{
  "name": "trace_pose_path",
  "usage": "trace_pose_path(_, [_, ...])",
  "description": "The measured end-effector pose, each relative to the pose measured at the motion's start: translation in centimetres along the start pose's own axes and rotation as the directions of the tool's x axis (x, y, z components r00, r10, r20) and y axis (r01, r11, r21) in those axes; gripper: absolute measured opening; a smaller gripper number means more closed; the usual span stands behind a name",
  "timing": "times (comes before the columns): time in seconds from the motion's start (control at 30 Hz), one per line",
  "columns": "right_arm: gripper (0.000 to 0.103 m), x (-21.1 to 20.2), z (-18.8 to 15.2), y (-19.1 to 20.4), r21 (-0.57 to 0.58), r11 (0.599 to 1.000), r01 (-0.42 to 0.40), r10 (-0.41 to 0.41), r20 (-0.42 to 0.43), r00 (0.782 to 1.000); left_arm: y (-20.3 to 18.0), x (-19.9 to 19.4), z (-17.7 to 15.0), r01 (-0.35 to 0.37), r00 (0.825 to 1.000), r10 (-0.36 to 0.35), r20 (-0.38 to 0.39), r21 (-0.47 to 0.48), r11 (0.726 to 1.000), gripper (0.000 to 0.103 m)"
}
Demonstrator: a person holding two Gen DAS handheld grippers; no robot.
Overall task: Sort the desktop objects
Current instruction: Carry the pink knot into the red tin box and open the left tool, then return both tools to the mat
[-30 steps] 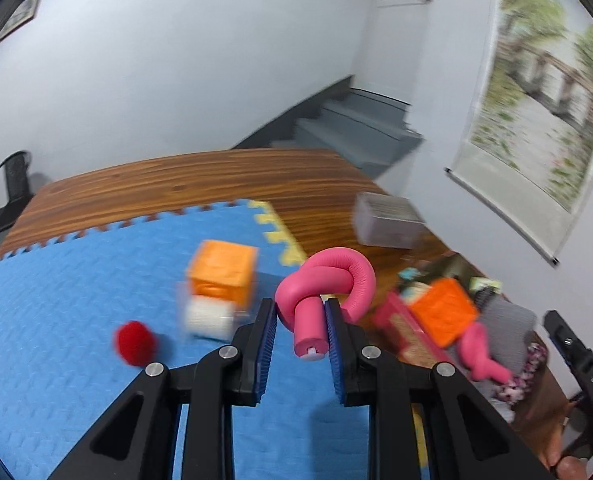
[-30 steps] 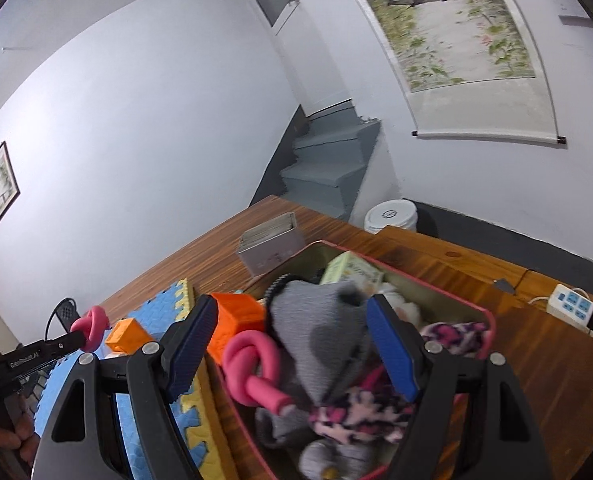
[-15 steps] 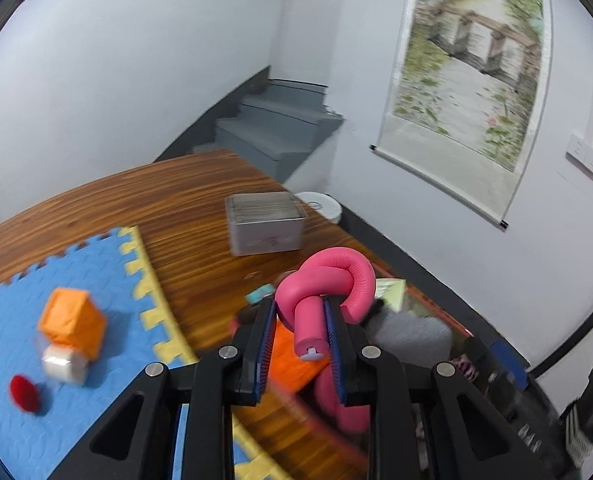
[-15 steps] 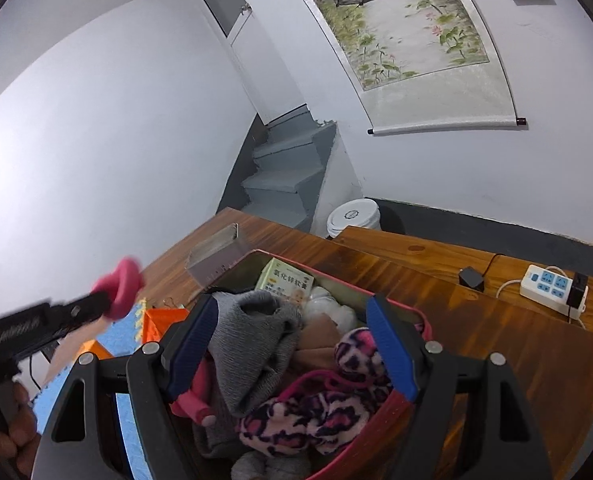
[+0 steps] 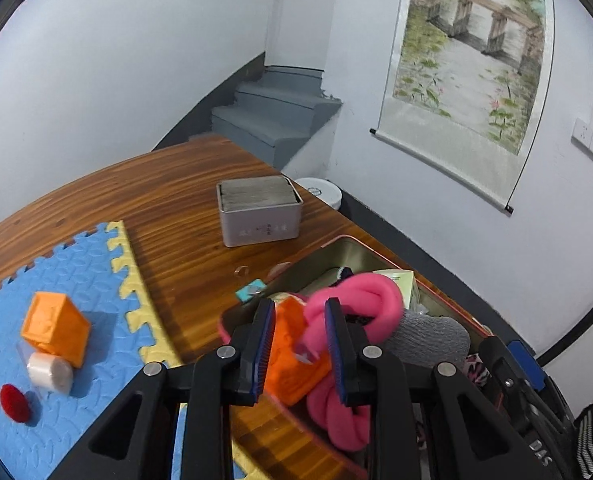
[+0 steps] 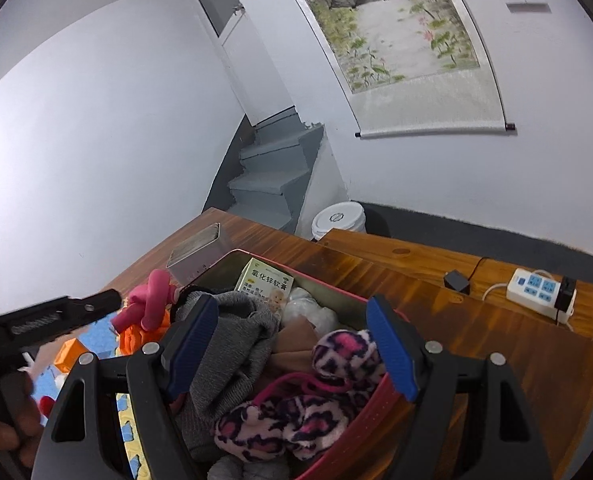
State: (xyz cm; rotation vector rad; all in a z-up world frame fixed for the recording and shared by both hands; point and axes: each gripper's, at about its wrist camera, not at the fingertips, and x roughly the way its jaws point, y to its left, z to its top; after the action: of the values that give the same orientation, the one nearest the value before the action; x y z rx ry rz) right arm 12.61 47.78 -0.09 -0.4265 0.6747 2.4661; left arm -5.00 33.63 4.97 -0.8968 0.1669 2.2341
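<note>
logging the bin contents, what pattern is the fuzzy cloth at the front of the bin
Pink, black and white leopard print, clearest in the right wrist view.

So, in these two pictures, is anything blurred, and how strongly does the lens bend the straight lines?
Left wrist view: mostly sharp, but the pink knotted tube at the left hand-held gripper is smeared; the scroll painting bows outward. Right wrist view: sharp, with the table edge curved and dark corners.

Pink knotted tube (image 5: pixel 360 300), orange block (image 5: pixel 54 328), red pompom (image 5: pixel 14 403), blue mat (image 5: pixel 68 276) with yellow edge, grey knit cloth (image 6: pixel 232 344), pink-and-black leopard-print fabric (image 6: pixel 296 404), white power strip (image 6: pixel 536 290)
</note>
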Motion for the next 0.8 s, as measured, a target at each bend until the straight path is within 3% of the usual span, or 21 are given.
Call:
trace_pose_path(0.03, [0.080, -0.1, 0.0, 0.1, -0.005, 1.000, 0.007, -0.007, 0.005, 1.000, 0.3, -0.5, 0.0, 0.001, 1.000, -0.001, 0.009, -0.007, 1.000, 0.037])
trace_pose_path(0.07, [0.080, -0.2, 0.0, 0.2, -0.009, 1.000, 0.015, -0.014, 0.010, 1.000, 0.7, -1.2, -0.2, -0.002, 1.000, 0.003, 0.025, -0.013, 1.000, 0.053])
trace_pose_path(0.1, [0.080, -0.2, 0.0, 0.2, -0.010, 1.000, 0.020, -0.020, 0.009, 1.000, 0.9, -1.8, -0.2, -0.007, 0.999, 0.007, 0.039, -0.016, 1.000, 0.058])
trace_pose_path(0.3, [0.080, -0.2, 0.7, 2.5, -0.088, 0.996, -0.010, 0.007, -0.036, 0.999, 3.4, -5.3, -1.3, -0.046, 0.995, 0.046, 0.084, -0.003, 0.999, 0.059])
trace_pose_path(0.53, [0.080, 2.9, 2.0, 8.0, -0.279, 0.960, -0.013, -0.022, -0.125, 0.992, 9.7, -9.1, -3.3, -0.109, 0.989, 0.118, 0.085, -0.105, 0.989, 0.059])
trace_pose_path(0.6, [0.080, 4.8, 2.1, 9.3, -0.315, 0.948, -0.034, -0.029, -0.193, 0.981, 12.0, -10.4, -3.9, -0.147, 0.983, 0.161, 0.091, -0.141, 0.979, 0.059])
trace_pose_path(0.7, [0.080, 7.5, 2.0, 10.8, -0.390, 0.918, 0.066, -0.162, -0.219, 0.962, 15.9, -12.0, -4.9, -0.207, 0.969, 0.230, 0.092, -0.212, 0.955, 0.059])
trace_pose_path(0.8, [0.080, 7.9, 2.4, 11.5, -0.384, 0.916, 0.115, -0.209, -0.214, 0.954, 19.9, -13.1, -5.9, -0.244, 0.958, 0.277, 0.073, -0.298, 0.923, 0.059])
